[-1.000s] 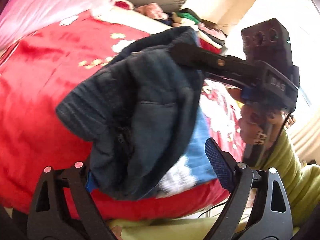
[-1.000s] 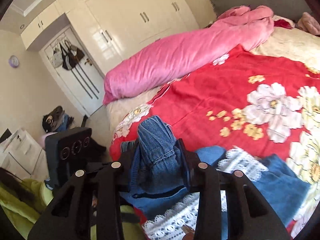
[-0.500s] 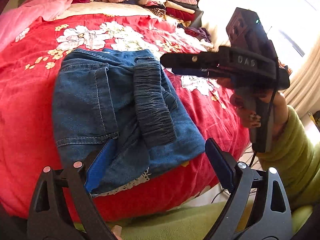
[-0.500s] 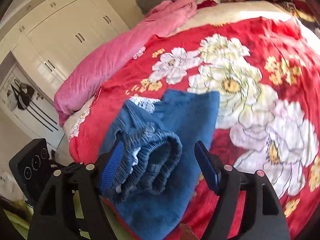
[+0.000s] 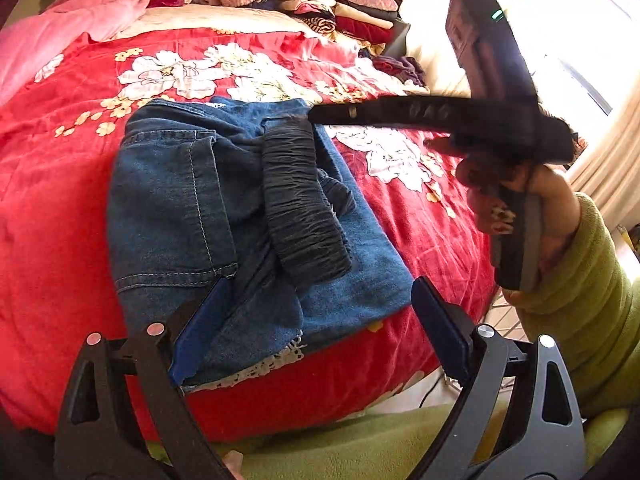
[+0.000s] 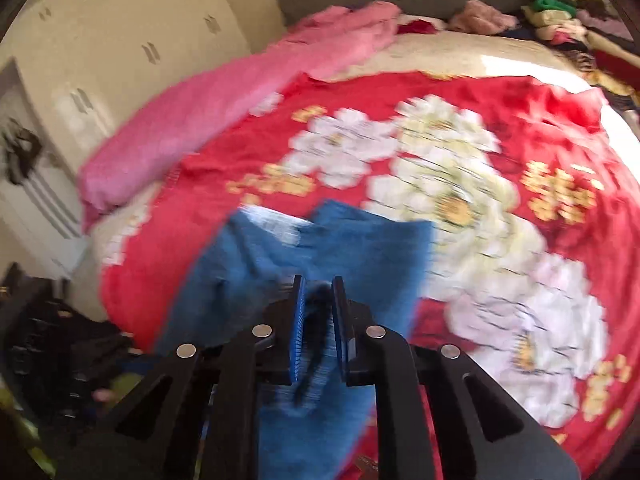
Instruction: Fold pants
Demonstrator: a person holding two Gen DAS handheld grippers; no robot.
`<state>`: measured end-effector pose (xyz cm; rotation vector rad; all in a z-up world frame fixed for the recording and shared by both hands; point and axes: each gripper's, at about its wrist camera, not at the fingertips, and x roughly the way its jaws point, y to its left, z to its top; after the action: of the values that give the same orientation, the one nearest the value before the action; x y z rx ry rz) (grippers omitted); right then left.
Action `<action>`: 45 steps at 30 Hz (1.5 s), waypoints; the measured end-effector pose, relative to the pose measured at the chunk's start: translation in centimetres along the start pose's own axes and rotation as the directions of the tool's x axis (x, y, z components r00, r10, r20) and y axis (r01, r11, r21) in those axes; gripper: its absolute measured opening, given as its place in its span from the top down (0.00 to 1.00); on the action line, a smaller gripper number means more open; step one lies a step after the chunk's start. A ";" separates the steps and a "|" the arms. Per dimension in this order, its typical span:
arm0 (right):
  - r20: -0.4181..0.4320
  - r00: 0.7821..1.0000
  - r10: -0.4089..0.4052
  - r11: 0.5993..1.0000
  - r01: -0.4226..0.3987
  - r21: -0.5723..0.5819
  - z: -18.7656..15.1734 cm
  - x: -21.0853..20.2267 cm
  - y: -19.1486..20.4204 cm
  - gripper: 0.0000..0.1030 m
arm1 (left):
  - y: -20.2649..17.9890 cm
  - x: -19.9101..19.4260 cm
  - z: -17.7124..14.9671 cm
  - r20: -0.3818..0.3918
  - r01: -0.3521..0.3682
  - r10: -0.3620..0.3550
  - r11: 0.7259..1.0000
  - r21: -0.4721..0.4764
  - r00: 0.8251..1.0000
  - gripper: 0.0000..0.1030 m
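Note:
Folded blue denim pants [image 5: 240,216] lie on the red flowered blanket [image 5: 60,200], their dark elastic waistband [image 5: 300,200] on top and a lace hem [image 5: 256,368] at the near edge. My left gripper [image 5: 318,286] is open, its blue pads on either side of the pants' near end without pressing. My right gripper [image 5: 316,114], held by a hand [image 5: 552,208], hovers at the waistband's far end. In the blurred right wrist view the right gripper [image 6: 318,280] is closing, jaws almost together over the pants [image 6: 320,248]. A dark smear shows in the slit; no pinched fabric is visible.
A pink quilt [image 5: 80,20] lies along the bed's left side. A stack of folded clothes [image 5: 340,12] sits at the far right corner. The bed's near edge drops off just below the pants, above a green sleeve [image 5: 580,300]. White wardrobe doors [image 6: 120,40] stand beyond the bed.
A second ago both grippers held the pants up. They then laid them down and opened. Since half a second ago the right jaws have closed to a slit; the left stays put.

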<state>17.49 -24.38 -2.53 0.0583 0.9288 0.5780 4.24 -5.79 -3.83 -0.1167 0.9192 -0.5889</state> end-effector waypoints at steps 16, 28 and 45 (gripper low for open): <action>0.155 0.988 0.027 0.978 0.006 -0.207 -3.9 -9.4 3.9 0.39 | 3.7 -7.3 1.1 0.152 -0.184 0.198 0.978 -0.099 0.968 0.09; 0.042 0.991 0.127 0.849 -0.086 -0.522 -9.1 -7.2 12.6 0.39 | 7.6 -7.9 3.1 0.130 -0.271 0.293 0.949 -0.161 0.947 0.30; -0.142 0.988 0.059 0.724 -0.141 -0.675 -9.4 2.8 16.7 0.83 | 8.3 1.0 8.3 -0.049 -0.294 0.292 0.954 -0.053 0.955 0.46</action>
<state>4.07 -10.67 -5.46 -0.6073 0.7701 1.0102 14.73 -0.59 -2.24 -0.0210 0.9723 -0.2886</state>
